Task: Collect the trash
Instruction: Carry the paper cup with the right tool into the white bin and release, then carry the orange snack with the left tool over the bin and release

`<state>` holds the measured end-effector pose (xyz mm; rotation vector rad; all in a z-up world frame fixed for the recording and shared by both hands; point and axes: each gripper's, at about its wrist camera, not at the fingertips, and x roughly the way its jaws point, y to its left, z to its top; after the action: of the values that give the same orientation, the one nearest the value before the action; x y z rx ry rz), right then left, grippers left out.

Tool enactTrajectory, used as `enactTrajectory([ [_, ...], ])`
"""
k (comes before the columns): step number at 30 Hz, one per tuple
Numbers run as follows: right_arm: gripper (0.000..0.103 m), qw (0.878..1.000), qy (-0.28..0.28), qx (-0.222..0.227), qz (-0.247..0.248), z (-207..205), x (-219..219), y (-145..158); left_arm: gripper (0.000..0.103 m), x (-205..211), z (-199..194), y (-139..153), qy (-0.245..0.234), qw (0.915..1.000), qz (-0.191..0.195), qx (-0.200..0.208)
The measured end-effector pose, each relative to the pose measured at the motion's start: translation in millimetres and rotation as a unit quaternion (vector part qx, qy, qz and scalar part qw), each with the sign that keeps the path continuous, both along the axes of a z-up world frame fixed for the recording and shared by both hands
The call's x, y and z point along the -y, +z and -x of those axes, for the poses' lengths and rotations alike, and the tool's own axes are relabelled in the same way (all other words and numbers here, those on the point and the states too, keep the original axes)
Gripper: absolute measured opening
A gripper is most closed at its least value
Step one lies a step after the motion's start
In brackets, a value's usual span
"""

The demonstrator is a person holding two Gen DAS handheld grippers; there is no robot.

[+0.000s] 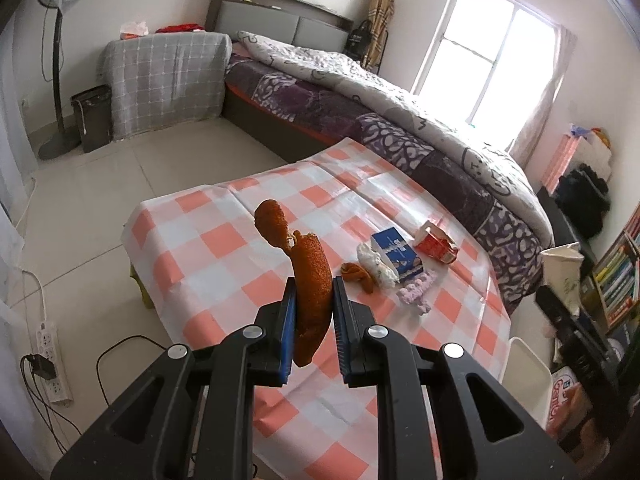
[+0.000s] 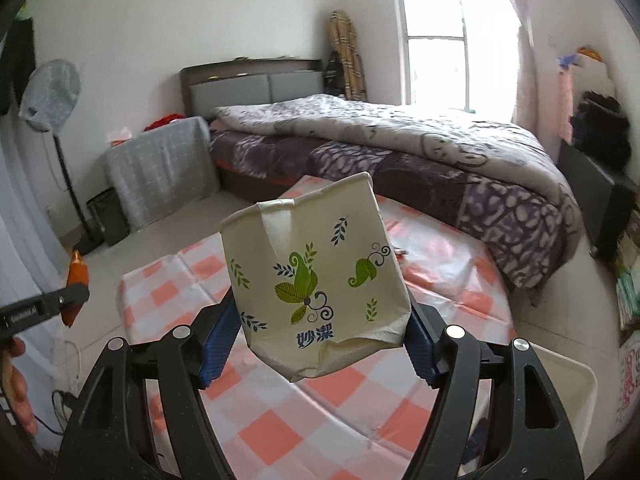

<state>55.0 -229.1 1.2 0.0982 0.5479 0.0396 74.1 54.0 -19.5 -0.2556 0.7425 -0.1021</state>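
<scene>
My left gripper (image 1: 314, 300) is shut on a long orange peel (image 1: 310, 280) and holds it above the checked table (image 1: 224, 240). The peel also shows at the left of the right wrist view (image 2: 76, 276). My right gripper (image 2: 320, 336) is shut on a cream paper bag with green leaf print (image 2: 316, 280), held upright and open above the table. On the table lie a smaller orange peel (image 1: 358, 276), a crumpled white tissue (image 1: 374, 262), a blue and white box (image 1: 396, 254), a red and white carton (image 1: 436, 242) and a pink knitted piece (image 1: 416, 292).
A bed (image 1: 400, 120) runs along the table's far side. A white bin (image 1: 526, 376) stands at the table's right. A dark bin (image 1: 92, 120), a fan stand (image 1: 56, 80), a covered cabinet (image 1: 168, 80) and a power strip with cables (image 1: 50, 360) are at the left.
</scene>
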Motion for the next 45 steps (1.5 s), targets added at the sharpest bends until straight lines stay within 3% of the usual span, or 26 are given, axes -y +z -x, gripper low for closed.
enactTrajectory([
  [12,0.071,0.991,-0.127,-0.021,-0.026,18,88,-3,0.017,42,-3,-4,-0.033,0.9993,-0.020,0.000],
  [17,0.072,0.973,-0.205,-0.075,-0.072,20,133,-19,0.017,62,-5,-8,-0.049,0.9984,-0.028,-0.005],
  [20,0.072,0.956,-0.245,-0.121,-0.106,23,158,-36,0.017,74,-5,-9,-0.059,0.9977,-0.034,-0.004],
  [23,0.075,0.945,-0.276,-0.138,-0.110,28,171,-43,0.017,87,-5,-10,-0.070,0.9969,-0.036,-0.003],
  [26,0.090,0.936,-0.306,-0.135,-0.109,34,182,-43,0.017,100,-5,-9,-0.081,0.9961,-0.036,-0.002],
  [35,0.091,0.926,-0.350,-0.095,-0.104,56,212,-34,0.017,151,1,-8,-0.128,0.9910,-0.038,0.000],
  [41,0.092,0.924,-0.369,-0.057,-0.079,69,221,-21,0.018,194,12,-6,-0.171,0.9844,-0.040,0.003],
  [45,0.093,0.917,-0.390,-0.033,-0.078,81,231,-14,0.018,229,20,-6,-0.209,0.9775,-0.024,-0.006],
])
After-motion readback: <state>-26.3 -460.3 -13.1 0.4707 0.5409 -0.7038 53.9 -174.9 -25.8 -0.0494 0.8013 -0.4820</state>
